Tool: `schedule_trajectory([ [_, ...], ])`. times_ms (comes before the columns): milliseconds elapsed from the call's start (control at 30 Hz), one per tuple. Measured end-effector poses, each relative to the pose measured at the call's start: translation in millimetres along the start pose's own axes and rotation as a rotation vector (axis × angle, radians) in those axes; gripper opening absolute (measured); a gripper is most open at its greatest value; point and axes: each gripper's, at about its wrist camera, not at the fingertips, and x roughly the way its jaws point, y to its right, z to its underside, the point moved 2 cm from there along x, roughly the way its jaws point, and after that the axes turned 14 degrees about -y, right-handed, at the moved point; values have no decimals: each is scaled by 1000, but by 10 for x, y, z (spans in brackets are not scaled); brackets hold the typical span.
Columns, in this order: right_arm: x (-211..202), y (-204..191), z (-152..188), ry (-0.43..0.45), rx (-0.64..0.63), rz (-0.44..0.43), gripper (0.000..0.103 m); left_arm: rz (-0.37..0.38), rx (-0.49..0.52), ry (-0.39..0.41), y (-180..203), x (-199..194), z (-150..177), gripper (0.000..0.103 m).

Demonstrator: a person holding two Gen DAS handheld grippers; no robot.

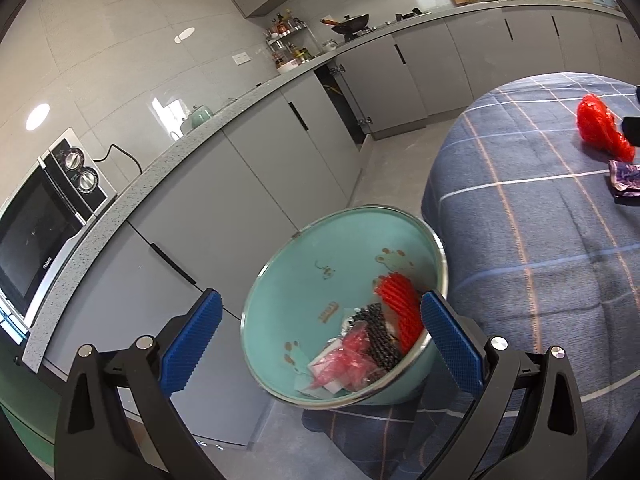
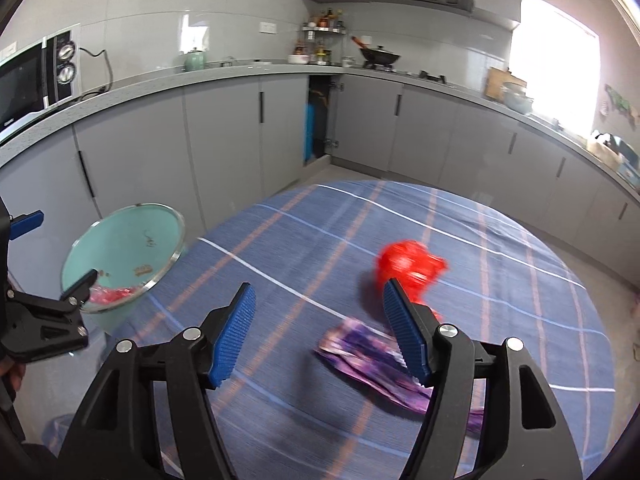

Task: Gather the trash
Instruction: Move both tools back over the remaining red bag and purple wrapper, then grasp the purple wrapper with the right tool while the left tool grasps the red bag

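Note:
A teal bowl sits tilted at the left edge of the table with the blue checked cloth. It holds a red foam net, black mesh and pink plastic. My left gripper is wide open around the bowl; its right pad is at the rim, its left pad stands clear. A crumpled red bag and a purple wrapper lie on the cloth. My right gripper hovers open over the cloth with nothing between its pads, its right finger just in front of the red bag.
Grey kitchen cabinets and a counter run around the table's far side. A microwave stands on the counter at the left, and one corner cabinet door is open. Grey floor lies between the table and the cabinets.

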Motion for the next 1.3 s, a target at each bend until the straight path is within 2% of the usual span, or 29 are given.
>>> schedule_trajectory([
  [267, -53, 521, 316, -37, 79, 77, 68, 81, 57, 19, 412, -110, -52, 98],
  [567, -43, 1011, 543, -93, 143, 137, 70, 155, 125, 107, 794, -419, -325, 98],
  [833, 131, 1052, 646, -195, 110, 112, 70, 209, 163, 118, 1081, -472, -477, 98],
  [1033, 206, 975, 684, -251, 51, 68, 70, 218, 174, 125, 1129, -478, -531, 98],
  [1133, 237, 972, 687, -270, 37, 74, 69, 220, 171, 125, 1133, -472, -550, 98],
  [1167, 254, 973, 687, -280, 39, 67, 69, 221, 170, 123, 1145, -470, -557, 98],
  [1233, 302, 949, 691, -305, 25, 55, 60, 224, 169, 123, 1148, -478, -561, 98],
  [1300, 322, 907, 705, -318, 2, 43, 42, 227, 174, 126, 1156, -493, -561, 98],
])
